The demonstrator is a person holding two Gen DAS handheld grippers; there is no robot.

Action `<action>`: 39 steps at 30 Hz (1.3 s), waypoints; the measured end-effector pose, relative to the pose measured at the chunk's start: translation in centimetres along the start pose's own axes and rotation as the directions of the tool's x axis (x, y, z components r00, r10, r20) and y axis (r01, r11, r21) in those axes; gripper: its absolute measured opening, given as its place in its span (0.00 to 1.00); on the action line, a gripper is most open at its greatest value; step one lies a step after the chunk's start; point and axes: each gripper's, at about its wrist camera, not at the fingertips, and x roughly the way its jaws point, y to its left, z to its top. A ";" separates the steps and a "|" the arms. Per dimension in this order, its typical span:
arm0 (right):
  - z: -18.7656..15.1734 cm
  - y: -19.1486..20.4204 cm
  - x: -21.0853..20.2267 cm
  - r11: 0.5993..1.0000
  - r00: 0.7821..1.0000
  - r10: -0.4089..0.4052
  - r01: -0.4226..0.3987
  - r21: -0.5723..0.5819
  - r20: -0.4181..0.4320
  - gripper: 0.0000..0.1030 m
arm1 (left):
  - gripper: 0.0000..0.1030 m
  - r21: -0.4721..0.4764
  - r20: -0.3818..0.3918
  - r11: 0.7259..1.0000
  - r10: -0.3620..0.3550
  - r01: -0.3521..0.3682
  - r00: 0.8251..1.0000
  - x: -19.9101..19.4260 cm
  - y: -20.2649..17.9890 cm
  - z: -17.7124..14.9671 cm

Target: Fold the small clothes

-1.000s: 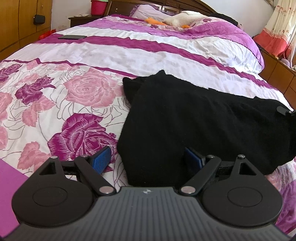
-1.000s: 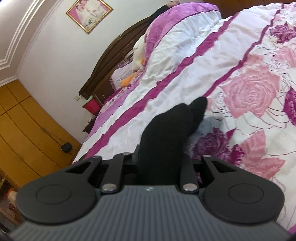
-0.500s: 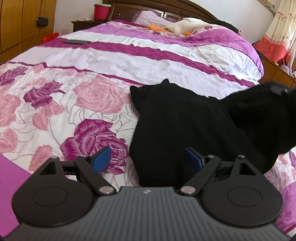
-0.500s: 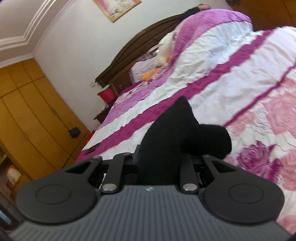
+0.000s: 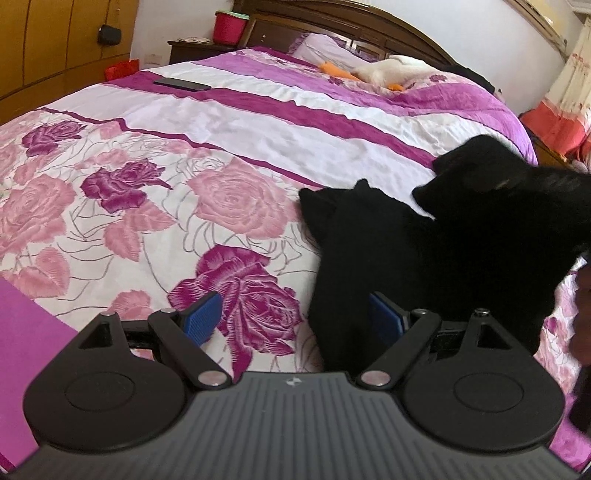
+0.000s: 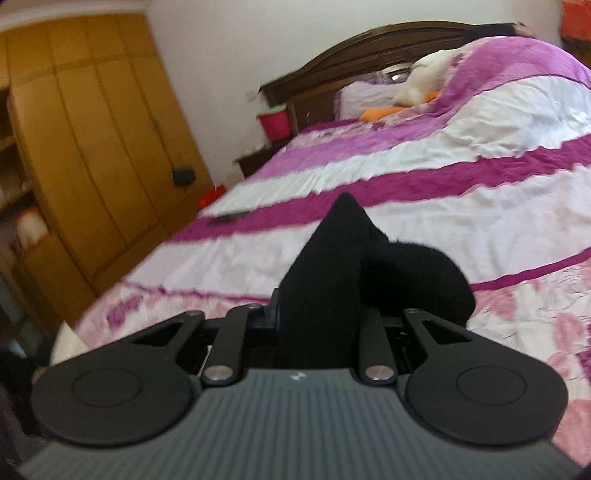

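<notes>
A small black garment [image 5: 413, 258] lies on the flowered bedspread [image 5: 155, 206] at the right of the left wrist view. Its right part [image 5: 517, 199] is lifted and carried leftward over the rest. My left gripper [image 5: 295, 319] is open, with its blue pads [image 5: 202, 314] low over the bed; the garment's near left edge lies between the fingers. My right gripper [image 6: 317, 325] is shut on a corner of the black garment [image 6: 332, 266], which sticks up between the fingers and folds over to the right.
A dark phone [image 5: 181, 84] lies on the far left of the bed. A white and orange soft toy [image 5: 384, 72] rests by the pillows. A red bucket [image 5: 228, 23] stands on the nightstand. Wooden wardrobes [image 6: 85, 155] line the left wall.
My right gripper has lifted the garment's corner and swung it leftward across the bed, so the right part now rises over the rest. My left gripper stays open and has shifted slightly.
</notes>
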 end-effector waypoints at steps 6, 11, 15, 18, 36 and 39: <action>-3.2 2.6 3.3 0.996 0.994 0.018 -0.027 -0.083 -0.112 0.26 | 0.86 -0.012 0.000 1.000 0.011 -0.011 1.000 -0.1 0.9 -0.2; -3.7 2.3 3.0 0.995 0.987 0.093 -0.096 -0.023 -0.129 0.29 | 0.86 -0.018 -0.002 1.000 0.019 -0.019 1.000 -0.1 1.4 -0.4; -3.9 2.9 1.7 0.990 0.983 0.133 -0.137 -0.025 -0.125 0.39 | 0.86 -0.024 -0.005 1.000 0.018 -0.018 1.000 0.1 1.5 -0.4; -4.1 3.3 0.4 0.985 0.978 0.167 -0.172 -0.030 -0.123 0.44 | 0.86 -0.023 0.000 1.000 0.020 -0.020 1.000 0.0 1.4 -0.3; -4.4 0.3 -8.4 0.988 0.990 0.121 -0.127 0.091 0.067 0.51 | 0.86 -0.028 0.066 0.999 -0.031 0.033 0.997 -3.2 0.6 0.6; -4.6 -1.7 -9.0 0.989 0.994 0.037 -0.051 0.138 0.104 0.51 | 0.86 -0.008 0.084 0.998 -0.055 0.056 0.995 -4.0 -0.4 1.0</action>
